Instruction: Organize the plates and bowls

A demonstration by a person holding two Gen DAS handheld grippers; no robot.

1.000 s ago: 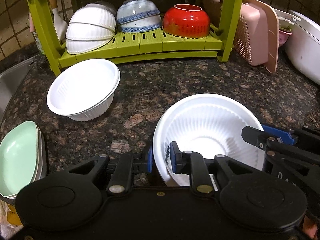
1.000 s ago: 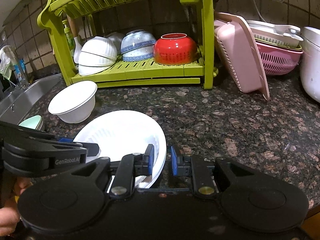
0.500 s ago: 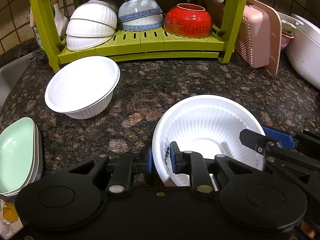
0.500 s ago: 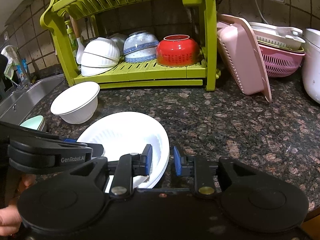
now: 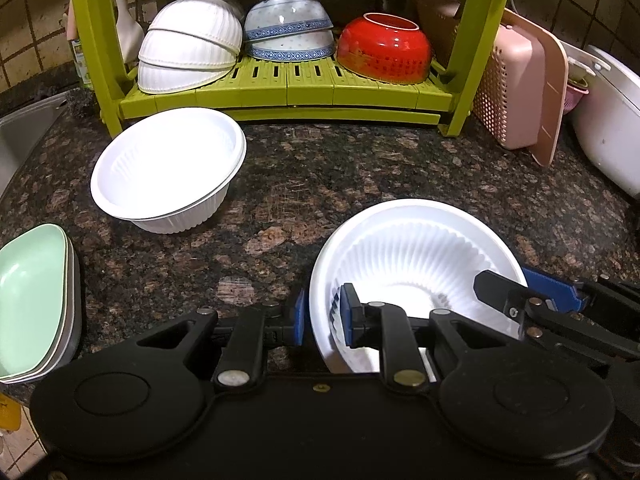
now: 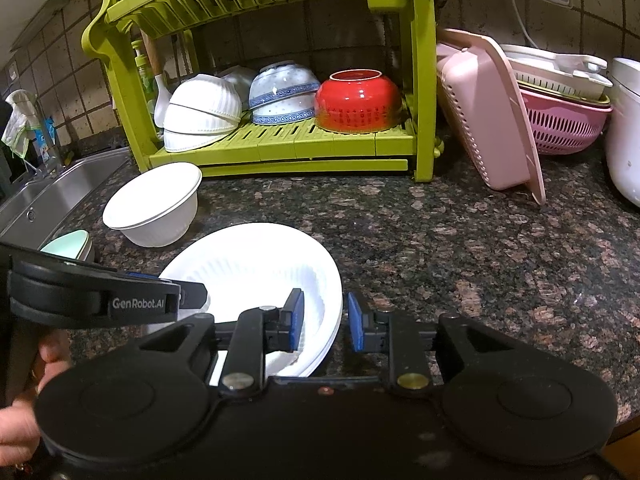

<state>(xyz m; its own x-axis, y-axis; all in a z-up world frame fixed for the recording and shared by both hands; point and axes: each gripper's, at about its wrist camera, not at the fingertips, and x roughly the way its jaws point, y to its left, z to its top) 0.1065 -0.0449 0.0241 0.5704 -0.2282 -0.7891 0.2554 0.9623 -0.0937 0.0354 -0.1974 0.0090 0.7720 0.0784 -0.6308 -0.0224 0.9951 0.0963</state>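
White ribbed plastic bowl [image 5: 404, 252]: set on the speckled brown granite counter [image 5: 320, 184], front centre, with both tools straddling its rim.
Left gripper [image 5: 322, 316]: narrowly parted; the near-left rim is framed between its blue pads, though contact cannot be told.
Right gripper [image 6: 325, 322]: narrowly parted over the bowl's right rim; pads are seen apart from it.
Second white ribbed bowl [image 5: 168, 168]: placed upright near the green plastic dish rack [image 6: 280, 160].
Rack shelf: occupied by inverted bowls, among them a glossy red bowl [image 5: 384, 50].
Pale green dishes [image 5: 32, 296]: stacked at the counter's left edge.
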